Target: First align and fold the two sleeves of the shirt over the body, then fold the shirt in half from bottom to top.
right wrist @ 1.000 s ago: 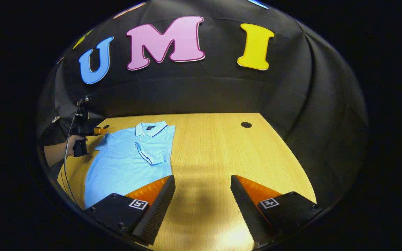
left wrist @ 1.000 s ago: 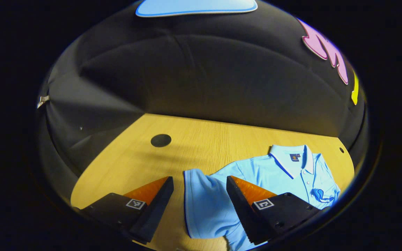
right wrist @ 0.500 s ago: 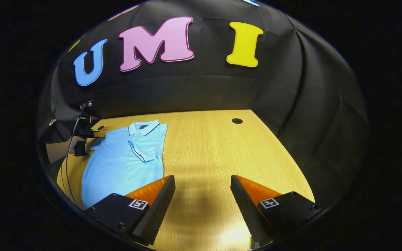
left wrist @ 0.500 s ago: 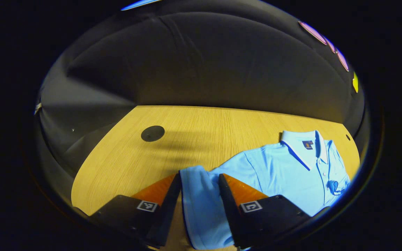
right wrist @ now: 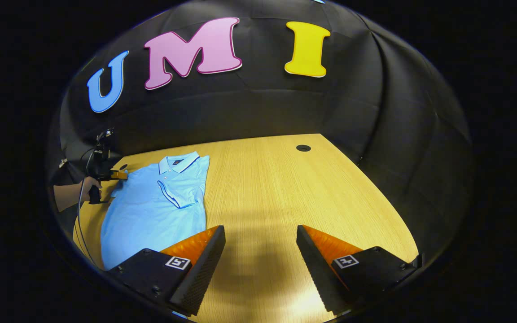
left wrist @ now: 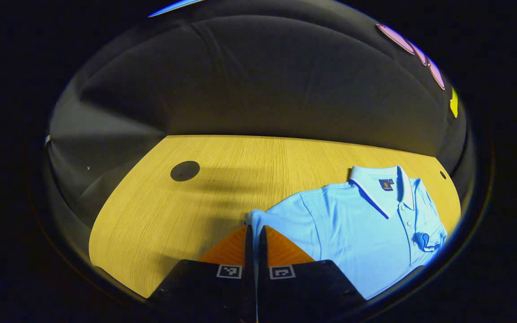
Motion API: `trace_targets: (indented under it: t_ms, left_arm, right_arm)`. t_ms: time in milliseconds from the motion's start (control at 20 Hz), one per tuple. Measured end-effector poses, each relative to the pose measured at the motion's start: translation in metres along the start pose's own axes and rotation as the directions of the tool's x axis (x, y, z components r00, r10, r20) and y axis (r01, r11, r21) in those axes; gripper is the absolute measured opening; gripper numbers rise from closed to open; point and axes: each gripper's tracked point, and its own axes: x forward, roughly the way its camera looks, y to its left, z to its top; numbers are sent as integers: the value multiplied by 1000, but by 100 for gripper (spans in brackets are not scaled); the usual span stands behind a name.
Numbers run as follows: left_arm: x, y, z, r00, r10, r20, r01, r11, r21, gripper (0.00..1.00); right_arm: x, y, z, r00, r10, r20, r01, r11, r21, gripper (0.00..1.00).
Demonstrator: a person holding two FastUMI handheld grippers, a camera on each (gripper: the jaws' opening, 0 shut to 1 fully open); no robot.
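Observation:
A light blue polo shirt [left wrist: 357, 224] lies flat on the wooden table [left wrist: 240, 170], collar [left wrist: 382, 181] toward the far wall. In the left gripper view my left gripper [left wrist: 254, 231] is shut, pinching the bunched end of the near sleeve [left wrist: 254, 218] at the shirt's left side. The right gripper view has the shirt [right wrist: 151, 211] at the left, its other sleeve [right wrist: 180, 197] folded over the body. There the left gripper [right wrist: 117, 175], held by a hand [right wrist: 85, 185], touches the shirt's far shoulder. My right gripper [right wrist: 260, 244] stands open above bare table, right of the shirt.
Round cable holes sit in the table: a large one [left wrist: 185, 171] left of the shirt, a small one [left wrist: 441, 174] by the collar, and another [right wrist: 303, 148] at the far right. A cable [right wrist: 79, 211] hangs from the left gripper. The black cloth wall bounds the table.
The left gripper went from open around the sleeve to shut on it, bunching the cloth. The right gripper stayed open and drifted slightly, so the shirt sits farther left in its view.

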Motion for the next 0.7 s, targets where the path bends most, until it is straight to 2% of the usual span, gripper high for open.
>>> trace_targets:
  t_ms: [200,250,300,350,650,700]
  left_arm:
    - [-12,-5,10,1000,4,7,-4,1000,26,7]
    - [-16,-9,16,1000,4,19,-5,999,34,12]
    - [-21,-15,21,1000,-1,28,0,999,54,7]
    - [-27,-23,29,999,-9,39,6,997,79,7]
    - [-60,-94,61,989,-106,103,89,983,160,7]
    - [-65,-107,61,987,-128,102,112,982,150,12]
  right_arm:
    - [3,-11,6,1000,-15,15,15,1000,15,99]
    - [5,-13,8,1000,-20,17,19,999,28,99]
    - [4,-12,10,1000,-16,20,15,999,47,99]
    - [5,-10,13,1000,-7,21,5,998,61,99]
    - [9,2,14,999,41,11,-41,998,38,99]
    - [11,3,15,999,44,7,-45,998,33,99]
